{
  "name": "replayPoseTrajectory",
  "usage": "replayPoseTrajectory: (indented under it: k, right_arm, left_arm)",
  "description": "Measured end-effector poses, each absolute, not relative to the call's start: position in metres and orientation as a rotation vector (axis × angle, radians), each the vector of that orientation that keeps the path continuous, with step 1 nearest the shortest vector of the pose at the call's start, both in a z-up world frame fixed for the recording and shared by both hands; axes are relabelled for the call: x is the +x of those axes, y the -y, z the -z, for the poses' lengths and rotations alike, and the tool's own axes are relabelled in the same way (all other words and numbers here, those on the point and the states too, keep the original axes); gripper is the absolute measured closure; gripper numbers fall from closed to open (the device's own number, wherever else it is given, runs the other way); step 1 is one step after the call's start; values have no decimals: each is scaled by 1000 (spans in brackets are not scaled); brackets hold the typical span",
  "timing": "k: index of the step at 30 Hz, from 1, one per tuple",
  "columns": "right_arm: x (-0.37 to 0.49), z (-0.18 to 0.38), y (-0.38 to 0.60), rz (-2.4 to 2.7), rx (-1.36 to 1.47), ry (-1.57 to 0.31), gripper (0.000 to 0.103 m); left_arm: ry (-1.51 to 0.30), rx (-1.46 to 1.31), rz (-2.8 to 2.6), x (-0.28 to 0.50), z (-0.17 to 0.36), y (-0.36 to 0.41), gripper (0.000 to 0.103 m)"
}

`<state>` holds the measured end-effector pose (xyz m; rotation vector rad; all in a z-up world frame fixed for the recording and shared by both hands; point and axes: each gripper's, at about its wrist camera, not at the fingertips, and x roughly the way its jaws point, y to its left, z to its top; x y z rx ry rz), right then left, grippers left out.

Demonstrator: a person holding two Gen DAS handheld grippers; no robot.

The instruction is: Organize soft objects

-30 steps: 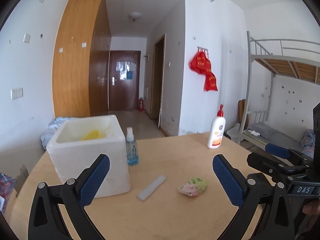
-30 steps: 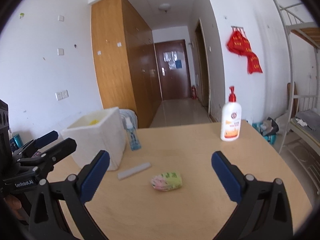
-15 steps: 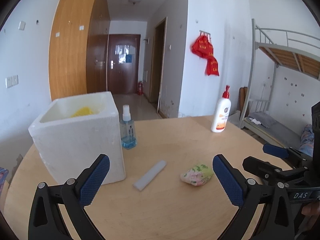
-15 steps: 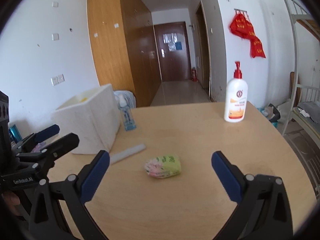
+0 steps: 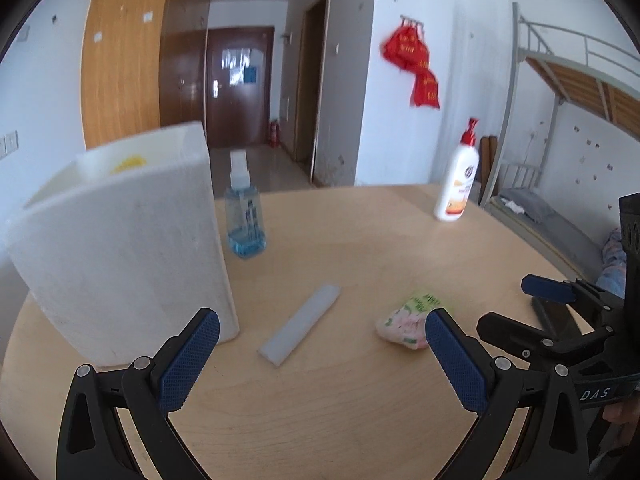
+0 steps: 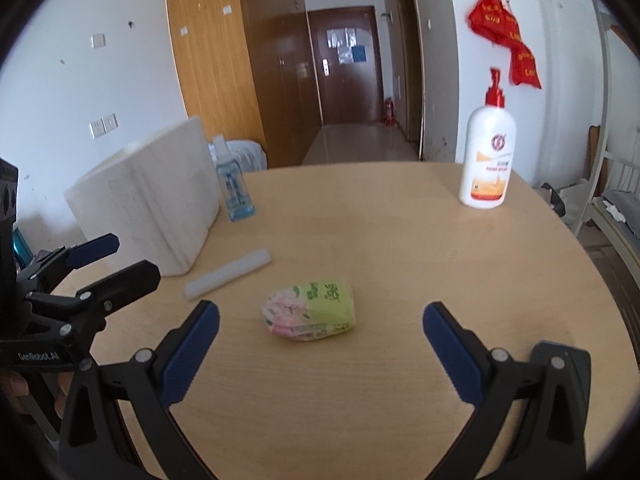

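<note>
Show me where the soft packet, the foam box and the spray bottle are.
soft packet [image 6: 310,314], right wrist view, middle of its printed wrapper.
foam box [image 5: 120,248], left wrist view, middle of its front wall.
spray bottle [image 5: 245,216], left wrist view, clear body above the blue liquid.

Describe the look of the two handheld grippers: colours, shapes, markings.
Both are matte black plastic frames with silver screws, splaying into two angled arms tipped with blue cross-hatched pads. The left gripper bears white "GenRobot.AI" lettering on its side, seen from the right wrist camera. The right gripper shows white letters "DAS", seen from the left wrist camera. No cables are visible.
</note>
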<state>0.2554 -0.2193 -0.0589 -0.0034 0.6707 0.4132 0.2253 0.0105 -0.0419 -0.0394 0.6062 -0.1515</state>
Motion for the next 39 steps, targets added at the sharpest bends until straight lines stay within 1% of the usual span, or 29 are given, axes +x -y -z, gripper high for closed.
replayPoseTrajectory:
  k: [16,19,22,27,33,35,39]
  right_arm:
    - [293,79,214,-481,9,-796,0]
    - [299,84,210,-477,-6,-826,0]
    - [303,86,208,-492,-8,-841,0]
    - [309,91,204,-509,-12,-865,0]
    - [316,95,199,-510,-32,-886,0]
    - [317,94,197,-515,-40,-884,2]
    - [320,97,195,-526,-51,-897,7]
  left_arm:
    - [-761,-56,166,272,72,-17,1]
    - [-789,-65,171,279,78,-15,4]
    - [-819,-75,188,288,83,-14,9]
    - [-843,-73,184,299,90,-12,9]
    - [-892,-58,174,309,100,-9,20]
    - [-897,-69,182,310,101,-12,23]
    - [-893,-49,169,310,103,-13,26]
